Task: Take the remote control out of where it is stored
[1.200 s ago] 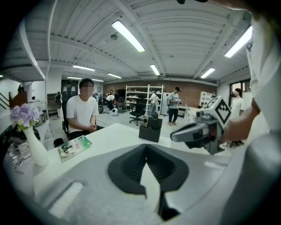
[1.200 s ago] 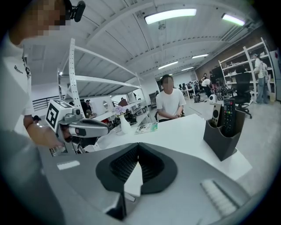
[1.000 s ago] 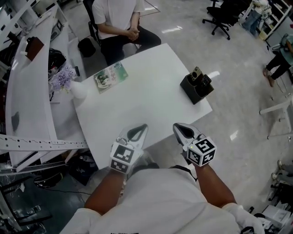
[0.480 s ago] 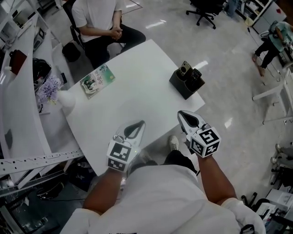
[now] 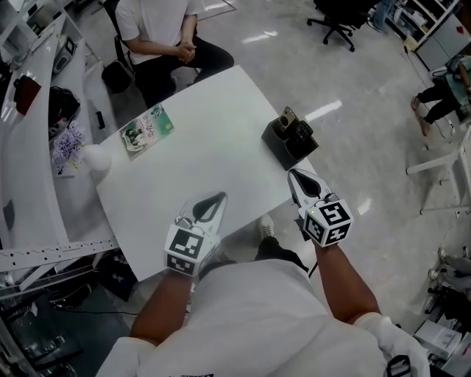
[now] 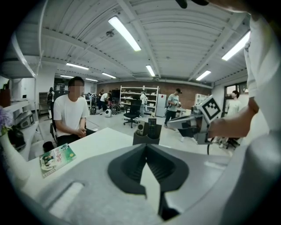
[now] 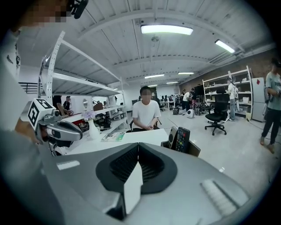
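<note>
**While both grippers stay closed and empty, the remote sits in its holder**

As seen in the head view, the white table (image 5: 206,158) is set cornerwise. A black holder (image 5: 280,143) stands near its 3 o'clock corner. The remote control (image 5: 302,131), dark with rows of buttons, stands upright in this holder. A lighter, tan-faced device (image 5: 285,118) is just beside it at its 10 o'clock.

The right gripper (image 5: 295,175) hangs at the holder's 6 o'clock, near it but apart. Its tips are by the table's corner. In the right gripper view its jaws meet at the tip (image 7: 137,148) with nothing between them. There the remote control (image 7: 182,139) rises at 2 o'clock of the tips.

The left gripper (image 5: 218,198) is over the table's near edge, at about 6 o'clock of the tabletop and well apart from the holder. The left gripper view shows its jaws together too (image 6: 145,147), gripping nothing. In that view the holder (image 6: 141,139) stands at 12 o'clock beyond the tips.

A green booklet (image 5: 145,130) lies flat at about 10 o'clock on the table. A white vase (image 5: 96,156) of pale flowers stands off the 9 o'clock corner. A seated person (image 5: 163,26) in a white shirt, hands clasped, is at 11 o'clock past the far edge. A black office chair (image 5: 335,18) stands on the floor at 1 o'clock.
</note>
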